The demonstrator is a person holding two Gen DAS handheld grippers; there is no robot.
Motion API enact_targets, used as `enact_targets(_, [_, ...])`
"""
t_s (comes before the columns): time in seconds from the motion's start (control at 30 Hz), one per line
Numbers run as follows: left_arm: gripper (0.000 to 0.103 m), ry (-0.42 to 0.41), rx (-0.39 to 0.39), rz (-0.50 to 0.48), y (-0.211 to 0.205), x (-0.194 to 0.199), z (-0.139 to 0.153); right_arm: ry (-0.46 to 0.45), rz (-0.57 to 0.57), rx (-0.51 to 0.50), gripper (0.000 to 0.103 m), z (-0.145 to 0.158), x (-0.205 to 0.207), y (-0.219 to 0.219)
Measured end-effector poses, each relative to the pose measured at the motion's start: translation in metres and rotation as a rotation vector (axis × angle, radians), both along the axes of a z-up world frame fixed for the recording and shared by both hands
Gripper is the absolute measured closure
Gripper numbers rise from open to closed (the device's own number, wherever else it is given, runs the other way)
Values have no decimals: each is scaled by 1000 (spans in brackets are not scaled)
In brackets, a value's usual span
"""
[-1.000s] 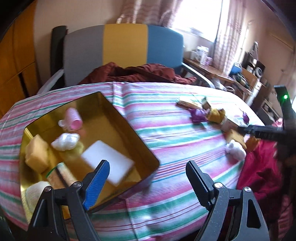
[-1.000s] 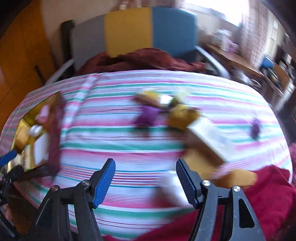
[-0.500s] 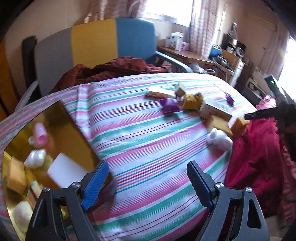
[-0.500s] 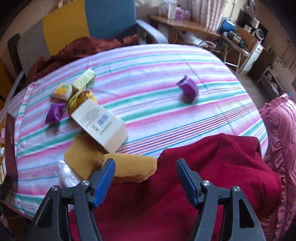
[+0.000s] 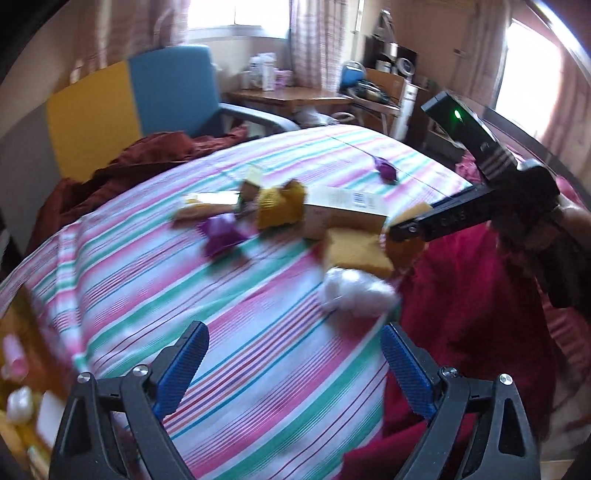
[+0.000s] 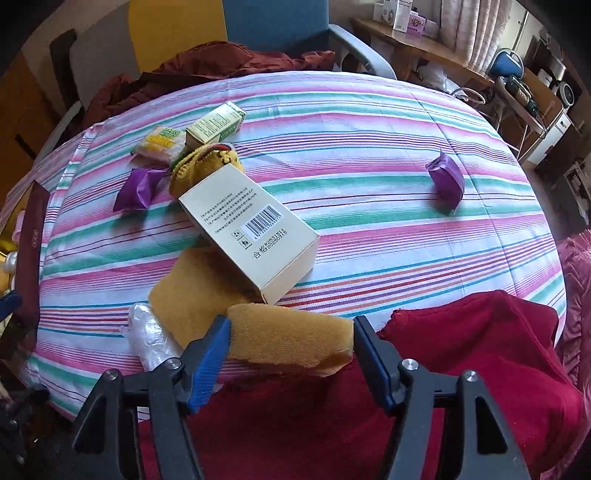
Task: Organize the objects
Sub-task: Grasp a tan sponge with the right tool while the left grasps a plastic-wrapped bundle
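My right gripper [image 6: 291,341] is open with its jaws on either side of a yellow sponge [image 6: 291,341] at the table's near edge. A second yellow sponge [image 6: 199,295], a cream box [image 6: 247,229] and a white plastic wad [image 6: 147,336] lie just beyond it. Farther back are two purple packets [image 6: 138,190] [image 6: 445,181], a yellow knit pouch [image 6: 203,166] and a small green carton [image 6: 216,127]. My left gripper [image 5: 293,363] is open and empty above the striped cloth, near the white wad [image 5: 354,295]. The right gripper also shows in the left wrist view [image 5: 410,232].
A gold tin [image 5: 22,369] with several items sits at the table's left edge. A dark red cloth [image 6: 461,369] drapes the near right edge. A chair [image 6: 277,29] with a maroon garment stands behind the table.
My right gripper has moved down and forward so the sponge now sits between its jaws. My left gripper has swung right, away from the tin, toward the loose objects.
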State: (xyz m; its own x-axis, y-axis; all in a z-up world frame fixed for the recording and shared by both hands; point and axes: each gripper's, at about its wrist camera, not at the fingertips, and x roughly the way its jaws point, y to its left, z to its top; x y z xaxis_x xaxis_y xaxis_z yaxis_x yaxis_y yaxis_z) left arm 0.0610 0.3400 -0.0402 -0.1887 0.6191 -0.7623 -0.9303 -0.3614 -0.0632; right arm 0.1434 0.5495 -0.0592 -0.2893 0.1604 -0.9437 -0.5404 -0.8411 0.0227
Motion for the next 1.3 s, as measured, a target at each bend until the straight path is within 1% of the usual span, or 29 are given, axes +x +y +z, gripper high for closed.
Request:
enact_targets(0.07, [8, -7, -8, -22, 13, 3, -5, 15, -5, -7, 40, 1, 2, 1])
enact_targets(0.23, [8, -52, -29, -75, 48, 7, -21, 43, -11, -15, 42, 3, 4, 2])
enact_targets(0.33, [8, -40, -55, -96, 66, 12, -32, 66, -25, -35, 42, 3, 5, 6])
enact_targets(0.5, [8, -49, -93, -135, 90, 17, -49, 104, -48, -60, 42, 5, 8, 10])
enact_targets(0.53, [10, -39, -97, -136, 93, 19, -52, 110, -54, -65, 42, 5, 9, 11])
enact_targets(0.57, [26, -32, -103, -137, 95, 19, -55, 115, -59, -69, 42, 5, 10, 12])
enact_targets(0.6, [38, -47, -117, -154, 97, 20, -60, 119, -63, -70, 42, 5, 11, 12])
enact_targets(0.63, [38, -56, -121, -159, 97, 20, -62, 123, -68, -67, 42, 5, 11, 12])
enact_targets(0.7, [39, -49, -95, -155, 90, 19, -58, 129, -73, -59, 43, 7, 12, 11])
enact_targets(0.77, [39, -53, -88, -150, 82, 18, -56, 140, -83, -52, 44, 8, 15, 11])
enact_targets(0.87, [39, -75, -76, -113, 64, 13, -50, 178, -87, -51, 44, 13, 19, 11])
enact_targets(1.07, [38, -110, -45, 9, 23, -4, -37, 239, -71, -35, 44, 22, 24, 5])
enact_targets(1.2, [38, -107, -11, 87, -11, -16, -23, 244, -90, -13, 44, 24, 29, 1])
enact_targets(1.3, [38, -96, 7, 140, -32, -27, -13, 230, -108, 12, 44, 26, 35, -2])
